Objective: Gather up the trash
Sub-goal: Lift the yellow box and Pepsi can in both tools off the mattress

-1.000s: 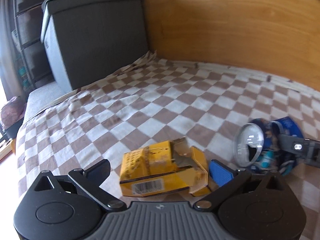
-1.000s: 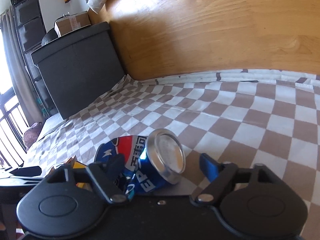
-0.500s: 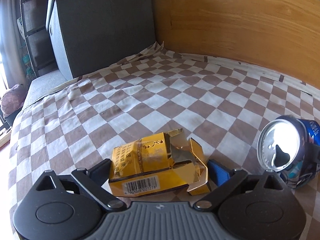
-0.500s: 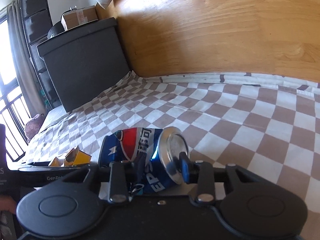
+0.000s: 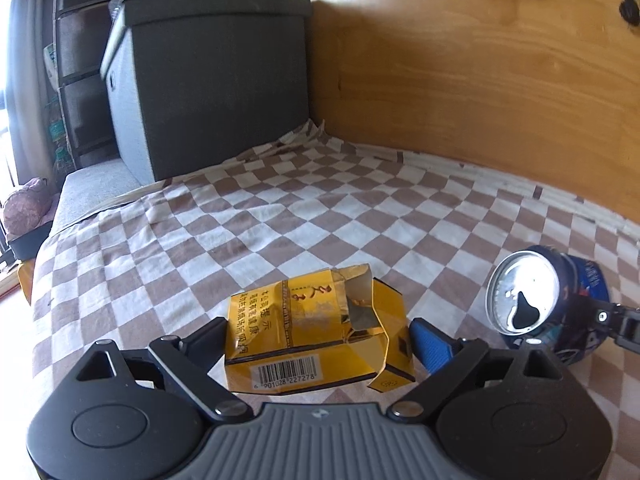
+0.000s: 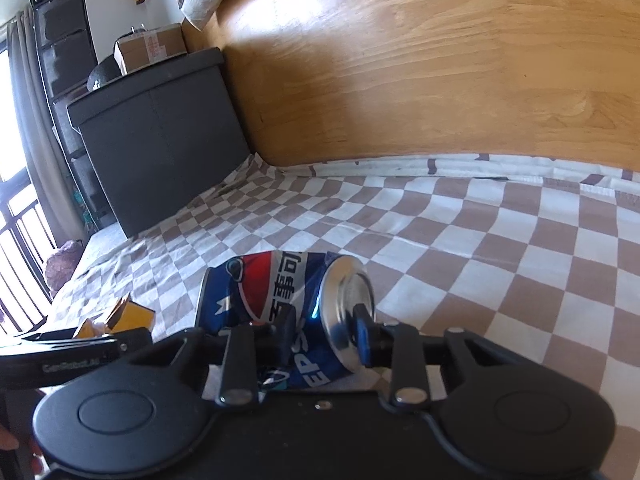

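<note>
Left wrist view: the left gripper (image 5: 318, 338) sits low over the checkered cloth (image 5: 280, 216) with its jaws spread wide on either side of a torn yellow carton (image 5: 308, 332). The jaws have just been closing a little, with the carton between them. The dark left finger looks to be against the carton's left end, while the blue pad (image 5: 430, 346) on the right stands just beside the open flap, and I cannot tell whether it touches. So the carton is framed but, by my reading, not yet gripped; it lies on the cloth at the near edge. To the right, the crushed blue can (image 5: 548, 300) shows its silver top, with the other gripper's finger across its body.

Right wrist view: the right gripper (image 6: 326, 332) has its jaws drawn in narrow on the can (image 6: 280, 300), one finger pressing the dented blue side and the other against the silver rim. They have just been closing, and the can is clamped between them, lying on its side near the camera. At the far left, part of the carton (image 6: 132, 314) peeks out behind the left gripper's arm.

As for progress: one piece of trash seems secured, the second is about to be taken. No bin is visible in either view, so carrying both pieces off and dropping them is still left.
</note>
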Motion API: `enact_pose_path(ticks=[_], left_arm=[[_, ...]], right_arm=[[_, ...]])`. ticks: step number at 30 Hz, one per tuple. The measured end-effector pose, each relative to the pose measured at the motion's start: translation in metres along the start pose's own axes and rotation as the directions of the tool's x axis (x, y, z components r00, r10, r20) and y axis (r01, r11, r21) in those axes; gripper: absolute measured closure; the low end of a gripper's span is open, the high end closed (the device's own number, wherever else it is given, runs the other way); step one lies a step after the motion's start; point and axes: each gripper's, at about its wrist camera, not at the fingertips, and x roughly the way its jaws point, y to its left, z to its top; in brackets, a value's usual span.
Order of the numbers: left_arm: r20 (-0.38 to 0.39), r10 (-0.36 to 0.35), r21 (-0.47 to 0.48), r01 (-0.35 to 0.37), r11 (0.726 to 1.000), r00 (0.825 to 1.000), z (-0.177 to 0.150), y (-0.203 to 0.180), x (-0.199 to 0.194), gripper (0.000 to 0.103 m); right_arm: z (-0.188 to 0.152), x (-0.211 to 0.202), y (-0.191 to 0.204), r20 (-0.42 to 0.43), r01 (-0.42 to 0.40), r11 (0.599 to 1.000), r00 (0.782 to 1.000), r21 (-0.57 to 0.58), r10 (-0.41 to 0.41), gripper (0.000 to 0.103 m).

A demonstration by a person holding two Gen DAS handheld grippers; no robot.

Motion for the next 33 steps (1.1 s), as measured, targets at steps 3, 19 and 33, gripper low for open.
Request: enact_pose_path(ticks=[3, 19, 33], left_arm=[[0.018, 0.008, -0.013, -0.008, 1.000, 1.000, 0.000, 0.008, -0.013, 0.008], [0.082, 0.074, -0.102, -0.065, 0.993, 0.994, -0.009, 0.055, -0.083, 0.008], [0.040, 0.027, -0.160, -0.020, 0.987, 0.999, -0.043, 0.078, -0.119, 0.008]], right_arm=[[0.001, -0.002, 0.001, 0.013, -0.010, 1.000, 1.000, 0.005, 0.010, 0.072], [0.003, -0.018, 0.036, 0.052, -0.103, 0.993, 0.993, -0.050, 0.106, 0.077], [-0.001, -0.023, 0.023, -0.093, -0.122, 0.992, 0.988, -0.008, 0.121, 0.014]])
